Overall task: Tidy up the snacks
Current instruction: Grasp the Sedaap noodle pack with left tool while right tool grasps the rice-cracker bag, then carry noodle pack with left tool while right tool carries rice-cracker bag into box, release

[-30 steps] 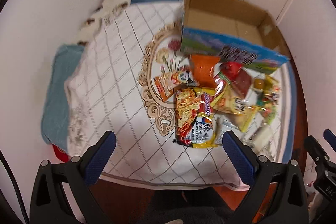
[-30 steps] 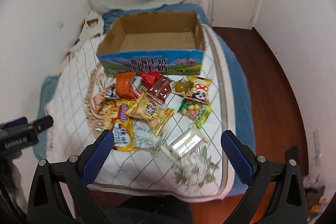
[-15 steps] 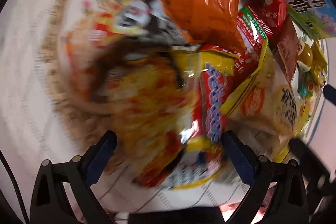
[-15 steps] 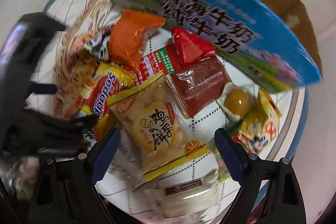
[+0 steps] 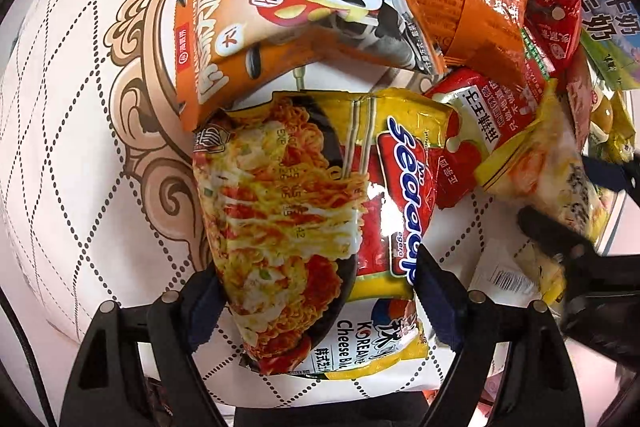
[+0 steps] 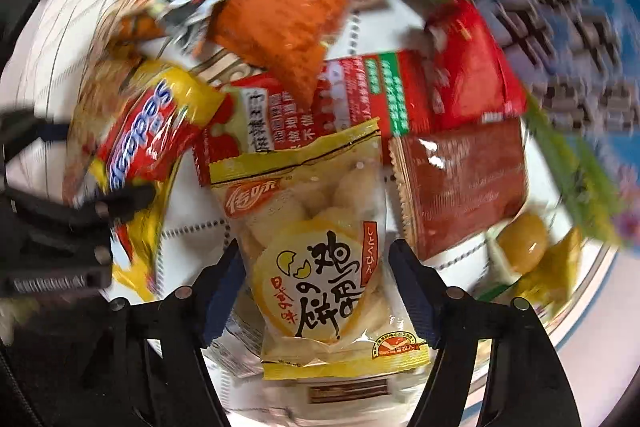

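In the left wrist view my left gripper [image 5: 316, 279] is open, its fingers on either side of a yellow and red Sedaap noodle packet [image 5: 304, 211]. Above it lie an orange panda snack bag [image 5: 304, 23] and an orange packet [image 5: 472, 7]. In the right wrist view my right gripper [image 6: 316, 267] is open around a yellow egg-biscuit bag [image 6: 320, 247]. A red packet [image 6: 360, 103], a dark red packet [image 6: 460, 183] and the noodle packet [image 6: 136, 143] lie around it. The blue milk carton box [image 6: 580, 27] stands behind.
The snacks lie on a white quilted cloth with a floral medallion [image 5: 80, 131]. A round yellow snack [image 6: 520, 239] and a yellow-green packet [image 6: 560, 267] lie at the right. The other gripper [image 6: 52, 227] shows at the left, blurred.
Both grippers have dropped from high above the bed down to the snack pile. The left now straddles the noodle packet and the right the egg-biscuit bag, jaws somewhat narrower.
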Motion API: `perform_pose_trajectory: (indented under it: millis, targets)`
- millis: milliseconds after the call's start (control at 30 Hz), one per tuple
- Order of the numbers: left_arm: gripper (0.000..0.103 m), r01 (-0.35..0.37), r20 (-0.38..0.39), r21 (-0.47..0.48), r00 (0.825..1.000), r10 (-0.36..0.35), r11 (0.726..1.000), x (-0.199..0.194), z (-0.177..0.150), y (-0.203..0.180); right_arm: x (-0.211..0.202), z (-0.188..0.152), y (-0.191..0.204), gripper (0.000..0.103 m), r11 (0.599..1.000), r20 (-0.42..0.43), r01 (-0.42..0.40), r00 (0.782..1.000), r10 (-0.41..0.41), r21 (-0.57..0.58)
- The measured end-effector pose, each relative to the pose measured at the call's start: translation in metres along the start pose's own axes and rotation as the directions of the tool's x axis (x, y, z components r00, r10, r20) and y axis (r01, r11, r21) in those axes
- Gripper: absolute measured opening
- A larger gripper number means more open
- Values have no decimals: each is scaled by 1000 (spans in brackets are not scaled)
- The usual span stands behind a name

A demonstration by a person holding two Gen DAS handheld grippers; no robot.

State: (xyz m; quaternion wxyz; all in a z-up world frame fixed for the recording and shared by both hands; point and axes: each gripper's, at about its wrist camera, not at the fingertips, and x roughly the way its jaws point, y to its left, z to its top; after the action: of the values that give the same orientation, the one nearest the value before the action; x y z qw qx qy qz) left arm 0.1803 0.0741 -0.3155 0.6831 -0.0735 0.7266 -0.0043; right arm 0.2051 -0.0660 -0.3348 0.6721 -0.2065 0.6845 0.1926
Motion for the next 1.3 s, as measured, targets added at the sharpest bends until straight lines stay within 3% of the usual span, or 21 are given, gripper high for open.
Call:
perform_pose_trajectory:
  millis: [67,167,233,333,400,567,733,767,833,967,1133,1300]
  targets:
    - [85,0,9,0,1000,0,1000,4,0,2,-4,-4,-13,66,986,16,-51,999,49,158]
    - [85,7,20,3,1000,-7,1000,7,-4,-1,-6,-20,-27,64,924,49,-91,996,78,371]
    - [85,10,24,6,1000,-11,1000,18,-6,-11,-4,-36,-38,63,840,73,-108,994,81,533]
    - [86,22,20,6,1000,-22,1000,19,-10,-9,4,-61,-53,63,672,153,-190,982,114,716]
    - [86,26,15,10,1000,-27,1000,23,-6,-7,18,-64,-48,66,633,152,-221,975,162,742]
    - [86,19,9,20,1000,-19,1000,26,-2,-8,17,-73,-29,74,679,147,-188,982,117,710]
    - [84,14,39,7,999,-14,1000,20,-4,-12,26,-62,-18,74,695,121,-185,983,141,695]
    - [84,14,53,7,998,-15,1000,17,-5,-13,32,-60,-17,73,700,114,-177,984,135,692]
    - [84,1,65,14,998,-2,1000,11,-9,-14,47,-52,-16,59,715,109,-159,987,116,681]
    - [84,3,86,21,996,-5,1000,-11,-16,-20,34,-61,-10,51,730,135,-168,985,105,662]
    - [84,1,152,79,988,-13,997,-61,-16,-35,5,-71,-8,49,746,220,-244,966,134,619]
    - [84,68,251,106,963,-93,992,-135,14,-58,-42,-65,-19,49,745,350,-360,919,180,562]
